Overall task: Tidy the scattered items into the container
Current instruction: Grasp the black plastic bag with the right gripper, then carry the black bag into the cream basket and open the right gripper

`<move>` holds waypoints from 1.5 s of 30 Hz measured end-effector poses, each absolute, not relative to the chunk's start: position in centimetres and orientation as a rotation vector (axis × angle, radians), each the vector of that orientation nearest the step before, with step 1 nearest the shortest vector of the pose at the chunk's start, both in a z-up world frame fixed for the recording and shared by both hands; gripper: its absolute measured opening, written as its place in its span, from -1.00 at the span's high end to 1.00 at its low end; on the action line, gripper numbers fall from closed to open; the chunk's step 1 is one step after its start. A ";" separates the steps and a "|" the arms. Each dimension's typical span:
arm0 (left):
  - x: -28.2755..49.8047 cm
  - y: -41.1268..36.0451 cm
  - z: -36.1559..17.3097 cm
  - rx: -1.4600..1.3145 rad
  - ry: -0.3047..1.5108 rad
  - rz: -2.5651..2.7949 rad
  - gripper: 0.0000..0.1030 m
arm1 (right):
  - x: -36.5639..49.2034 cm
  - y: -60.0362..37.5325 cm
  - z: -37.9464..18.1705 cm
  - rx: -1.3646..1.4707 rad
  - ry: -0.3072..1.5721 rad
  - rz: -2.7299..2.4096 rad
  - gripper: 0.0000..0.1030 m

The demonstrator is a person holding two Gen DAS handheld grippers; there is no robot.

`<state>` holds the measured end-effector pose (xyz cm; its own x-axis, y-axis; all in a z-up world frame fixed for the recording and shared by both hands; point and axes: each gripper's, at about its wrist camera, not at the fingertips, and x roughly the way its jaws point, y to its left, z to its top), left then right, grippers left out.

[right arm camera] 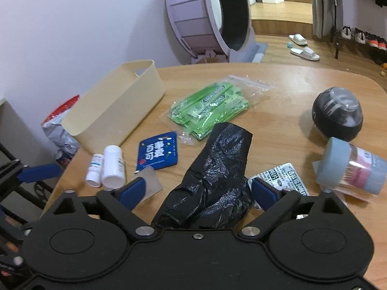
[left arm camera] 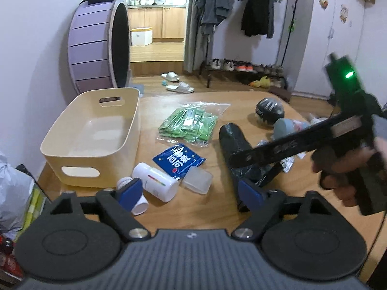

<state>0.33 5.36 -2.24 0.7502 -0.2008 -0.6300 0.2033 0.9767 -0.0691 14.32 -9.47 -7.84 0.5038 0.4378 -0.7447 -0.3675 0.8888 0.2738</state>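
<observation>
The right claw (right arm camera: 198,191), spread wide and empty, straddled the black bag (right arm camera: 212,176), whose long axis ran straight ahead.

It was a lived-in home, a small flat. A rounded light-wood table (left arm camera: 217,207) stood by a pale lilac wall, beside a big purple slatted cat exercise wheel (left arm camera: 96,46). Behind it, a doorway opened onto a kitchen with pale wooden cabinets (left arm camera: 157,21) and dishes on the counter. Dark and grey clothes hung from a black metal garment rack (left arm camera: 287,24), shoes lined its low shelf (left arm camera: 241,66), and white slippers (left arm camera: 180,87) lay on the wood floor.
</observation>
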 end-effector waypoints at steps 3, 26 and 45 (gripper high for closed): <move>0.1 6.3 -1.8 -0.023 0.659 -0.223 -0.59 | 14.8 -8.6 -8.4 0.057 0.949 0.490 -0.55; 0.1 7.9 -0.4 -0.099 0.593 -0.187 -0.60 | 14.4 -9.0 -7.2 0.037 0.836 0.514 0.54; -0.5 13.7 3.0 -0.177 0.549 0.004 -0.63 | 19.6 -0.7 -0.7 0.101 0.737 0.701 0.54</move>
